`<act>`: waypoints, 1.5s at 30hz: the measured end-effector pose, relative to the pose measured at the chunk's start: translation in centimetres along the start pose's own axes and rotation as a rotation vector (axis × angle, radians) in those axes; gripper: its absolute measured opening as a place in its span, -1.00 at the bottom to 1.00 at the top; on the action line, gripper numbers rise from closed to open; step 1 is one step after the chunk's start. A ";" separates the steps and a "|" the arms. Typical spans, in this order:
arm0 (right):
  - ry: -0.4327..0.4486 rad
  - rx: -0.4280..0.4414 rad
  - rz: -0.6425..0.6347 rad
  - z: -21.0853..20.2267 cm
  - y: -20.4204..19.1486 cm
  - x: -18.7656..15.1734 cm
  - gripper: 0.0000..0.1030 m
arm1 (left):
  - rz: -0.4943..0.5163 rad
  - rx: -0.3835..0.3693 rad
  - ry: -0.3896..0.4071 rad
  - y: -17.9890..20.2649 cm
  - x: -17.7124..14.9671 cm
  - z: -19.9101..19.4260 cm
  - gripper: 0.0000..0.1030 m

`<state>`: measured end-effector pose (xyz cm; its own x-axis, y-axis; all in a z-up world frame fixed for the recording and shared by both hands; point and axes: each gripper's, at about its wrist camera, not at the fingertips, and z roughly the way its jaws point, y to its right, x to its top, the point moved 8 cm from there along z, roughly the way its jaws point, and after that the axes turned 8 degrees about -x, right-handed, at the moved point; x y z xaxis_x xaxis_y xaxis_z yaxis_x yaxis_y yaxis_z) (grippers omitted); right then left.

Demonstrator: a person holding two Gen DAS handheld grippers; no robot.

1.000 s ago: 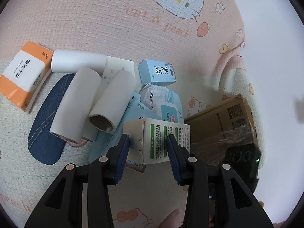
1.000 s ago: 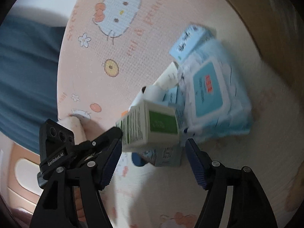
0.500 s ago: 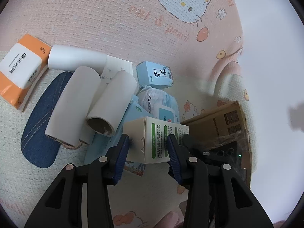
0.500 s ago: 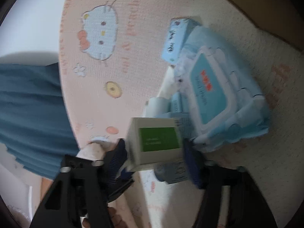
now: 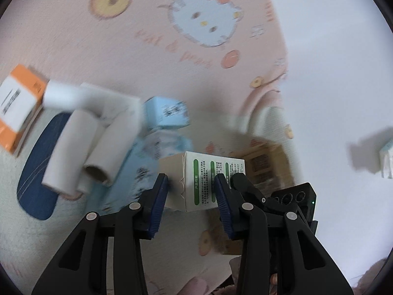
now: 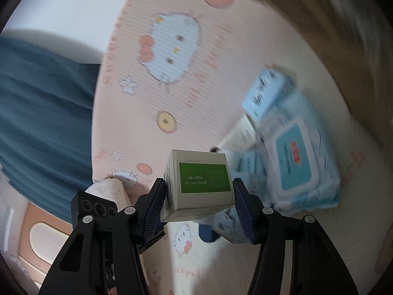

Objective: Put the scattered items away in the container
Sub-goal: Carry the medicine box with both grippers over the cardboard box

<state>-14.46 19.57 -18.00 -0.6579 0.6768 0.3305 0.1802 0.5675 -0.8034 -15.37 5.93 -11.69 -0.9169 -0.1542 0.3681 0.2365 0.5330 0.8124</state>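
A white box with green print (image 5: 201, 179) hangs above the pile, held from two sides. My left gripper (image 5: 191, 191) is shut on its near end, blue pads pressed on both sides. My right gripper (image 6: 199, 196) is shut on the box (image 6: 199, 186) at its green-labelled end; one of its fingers (image 5: 243, 184) shows behind the box in the left wrist view. The brown cardboard container (image 5: 265, 164) sits on the mat just right of the box, and appears as a blurred edge (image 6: 307, 5) at the upper right of the right wrist view.
On the pink cartoon mat (image 5: 122, 36) lie an orange tissue pack (image 5: 17, 108), cardboard paper rolls (image 5: 71, 152), a small blue box (image 5: 169, 113), a wet wipes pack (image 6: 299, 164) and a denim insole (image 5: 32, 172). A blue curtain (image 6: 41, 123) hangs left.
The right gripper's jaws came in and closed on the white and green box. Both grippers then rose with it, lifting it clear of the pile.
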 end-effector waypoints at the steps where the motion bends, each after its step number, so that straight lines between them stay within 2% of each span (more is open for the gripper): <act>1: 0.011 0.000 -0.010 -0.5 -0.6 0.3 0.03 | 0.017 -0.002 0.014 0.8 0.4 -0.2 -0.17; 13: 0.142 0.018 -0.111 -7.2 -5.0 3.9 0.03 | 0.150 -0.107 0.070 8.6 2.5 -0.8 -0.17; 17: 0.167 0.003 -0.126 -9.3 -5.0 5.5 0.03 | 0.185 -0.126 0.068 10.8 2.7 0.4 -0.17; 21: 0.196 -0.038 -0.139 -11.4 -4.0 7.2 0.03 | 0.168 -0.165 0.040 12.1 2.9 2.7 -0.17; 26: 0.204 -0.071 -0.110 -14.0 -1.6 9.8 0.03 | 0.162 -0.203 -0.010 14.1 2.9 6.6 -0.17; 30: 0.223 -0.087 -0.075 -16.8 0.7 12.1 0.03 | 0.160 -0.234 -0.076 16.1 2.9 10.1 -0.17; 33: 0.247 -0.131 -0.076 -18.8 2.1 13.5 0.03 | 0.167 -0.246 -0.138 17.9 2.7 13.0 -0.17; 37: 0.272 -0.189 -0.079 -21.4 3.8 15.3 0.02 | 0.100 -0.278 -0.221 19.5 2.2 17.1 -0.17; 39: 0.275 -0.217 -0.082 -22.5 4.8 16.3 0.02 | 0.063 -0.279 -0.251 20.1 1.9 18.9 -0.17; 45: 0.243 -0.280 -0.029 -24.4 8.2 19.0 0.02 | 0.120 -0.250 -0.325 22.3 0.6 22.8 -0.17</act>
<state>-7.63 48.54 -6.20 -0.4791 0.7309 0.4860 0.3790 0.6717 -0.6365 -18.03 36.73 -3.66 -0.9225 0.1878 0.3374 0.3814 0.3074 0.8718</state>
